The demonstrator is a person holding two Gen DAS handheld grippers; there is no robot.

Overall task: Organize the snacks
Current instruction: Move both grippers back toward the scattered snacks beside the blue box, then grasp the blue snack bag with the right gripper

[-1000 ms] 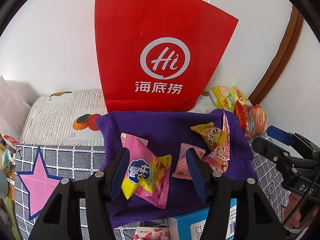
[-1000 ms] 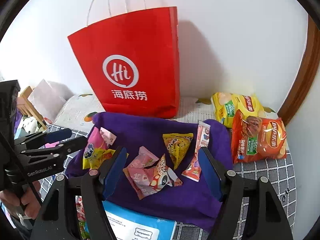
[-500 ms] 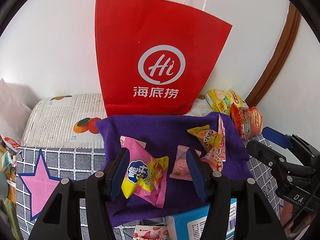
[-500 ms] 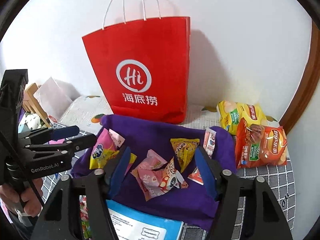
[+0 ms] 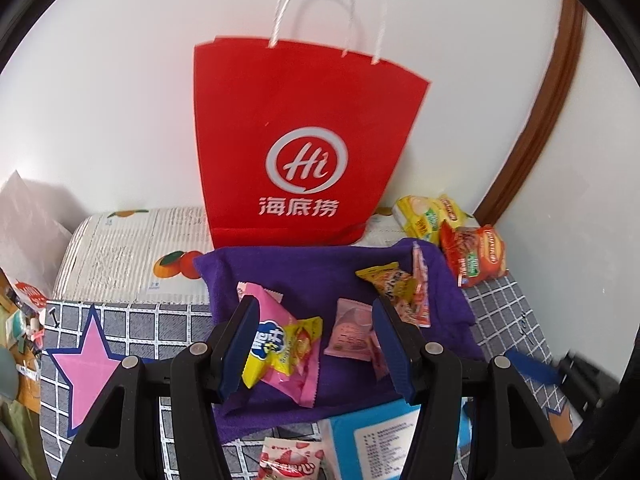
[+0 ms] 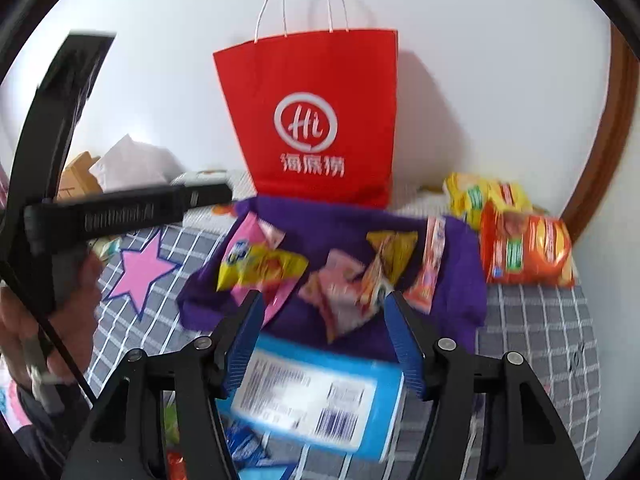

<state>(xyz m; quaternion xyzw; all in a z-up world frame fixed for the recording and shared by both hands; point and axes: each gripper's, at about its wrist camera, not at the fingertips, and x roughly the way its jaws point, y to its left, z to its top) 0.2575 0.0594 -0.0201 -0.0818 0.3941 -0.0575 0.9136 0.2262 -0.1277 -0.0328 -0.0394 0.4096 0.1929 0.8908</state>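
Observation:
Several snack packets lie on a purple cloth (image 5: 312,264) in front of an upright red paper bag (image 5: 308,140). My left gripper (image 5: 316,344) hovers open above the cloth. A pink and yellow packet (image 5: 280,344) and a small pink packet (image 5: 348,328) show between its fingers, untouched. My right gripper (image 6: 324,340) hangs over a blue box (image 6: 312,392), its jaws closing with nothing pressed between them. A yellow triangular packet (image 6: 394,248) and a long pink stick packet (image 6: 432,264) lie further back on the cloth (image 6: 320,220). The right wrist view is blurred.
Two chip bags, yellow (image 5: 428,216) and orange (image 5: 476,252), lie at the right by the wall. A box printed with oranges (image 5: 132,252) sits behind the checked cover with a pink star (image 5: 88,360). A strawberry packet (image 5: 288,460) lies at the near edge. A hand (image 6: 60,312) holds the left gripper.
Both cameras have drawn back from the red bag, so its handles now show. The right gripper's jaws have narrowed, and the blue box has come up between its fingers.

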